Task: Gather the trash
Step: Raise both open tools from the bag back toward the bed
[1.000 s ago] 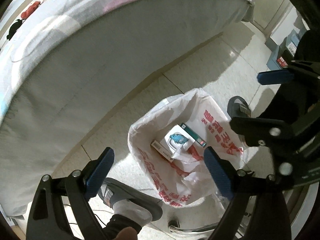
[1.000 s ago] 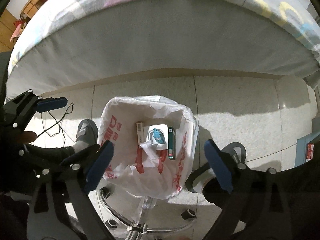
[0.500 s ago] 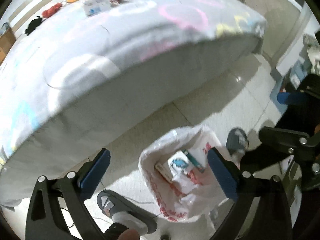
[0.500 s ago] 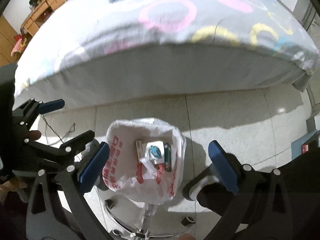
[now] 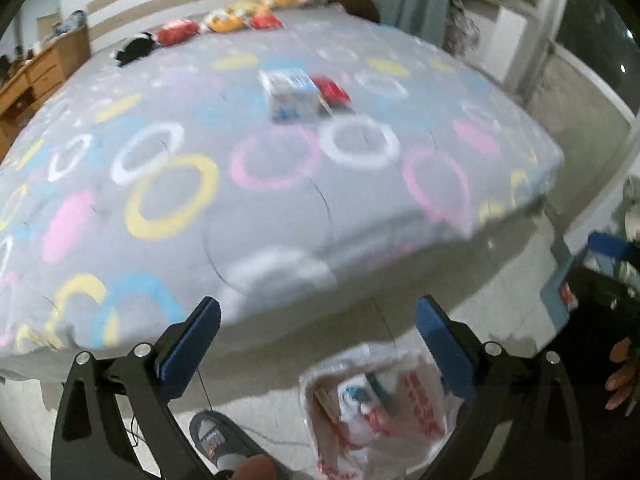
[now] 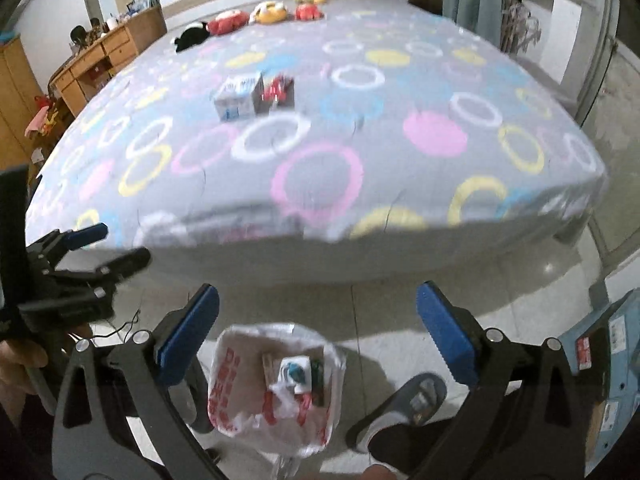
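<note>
Both of your grippers are empty and spread about as wide as they go: the left gripper (image 5: 316, 340) has only floor and the bed's edge between its blue pads, and the right gripper (image 6: 318, 332) frames the trash bag (image 6: 276, 392) below it without touching it. That wide, idle stance fits hands that are between a drop and the next pick, so you look ready to reach for what is left. The bag stands on the tiled floor (image 6: 400, 320) just off the near edge of the bed (image 6: 320, 160), mouth up and held open, which is why the small packets already inside lie flat and easy to see; it sits between your two slippered feet so that either hand can drop into it. The remaining trash is well apart from the bag, out on the bed toward its far end: a white and blue carton (image 6: 236, 98) with a red packet (image 6: 278, 90) touching its right side. In the right wrist view the carton seems to lie on its side with its long axis running roughly left to right across the bed, a short end face turned toward you; blur keeps me from being sure. The red packet is too smeared to give a direction. The plush toys (image 6: 268, 12) along the far edge of the bed look like keepsakes, not trash.
</note>
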A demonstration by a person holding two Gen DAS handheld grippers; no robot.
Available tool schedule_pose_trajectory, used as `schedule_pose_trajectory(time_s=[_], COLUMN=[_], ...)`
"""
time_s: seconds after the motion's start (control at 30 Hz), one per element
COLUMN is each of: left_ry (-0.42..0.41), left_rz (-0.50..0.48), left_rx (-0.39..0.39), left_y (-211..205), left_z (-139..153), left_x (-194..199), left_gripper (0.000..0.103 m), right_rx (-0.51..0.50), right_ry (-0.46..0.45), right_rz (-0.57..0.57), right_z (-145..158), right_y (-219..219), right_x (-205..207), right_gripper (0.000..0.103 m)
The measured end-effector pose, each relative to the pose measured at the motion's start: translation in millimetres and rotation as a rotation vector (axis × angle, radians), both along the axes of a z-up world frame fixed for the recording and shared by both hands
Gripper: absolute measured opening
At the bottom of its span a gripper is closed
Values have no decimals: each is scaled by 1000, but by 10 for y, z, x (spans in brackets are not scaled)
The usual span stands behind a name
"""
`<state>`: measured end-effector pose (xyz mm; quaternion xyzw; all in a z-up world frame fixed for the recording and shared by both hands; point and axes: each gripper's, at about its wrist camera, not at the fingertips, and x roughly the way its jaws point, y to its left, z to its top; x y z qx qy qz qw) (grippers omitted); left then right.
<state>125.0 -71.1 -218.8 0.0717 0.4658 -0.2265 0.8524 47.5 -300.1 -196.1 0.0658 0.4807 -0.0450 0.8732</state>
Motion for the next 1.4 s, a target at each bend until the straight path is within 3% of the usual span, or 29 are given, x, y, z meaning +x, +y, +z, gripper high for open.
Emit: schedule_pose_trajectory(time_s=[0.33, 0.67, 1.03, 1.4], left_ry=[-66, -115, -81, -70], left_rz=[134, 167, 163, 183], left_rx=[-61, -57, -18, 40], left_y=[149, -7, -383, -762], left_z=[498, 786, 502, 84], left_x=[586, 1069, 1589, 1982], left_gripper=[95, 95, 95, 95], right_rx=[-66, -73, -19, 38], right_ry=[-88, -138, -97, 8], right_rz=[41, 69, 75, 97], right_z=[516, 885, 775, 377], right_y=[3, -14, -237, -387], right_x=[346, 871, 1699, 2693], right_gripper=[96, 96, 96, 96])
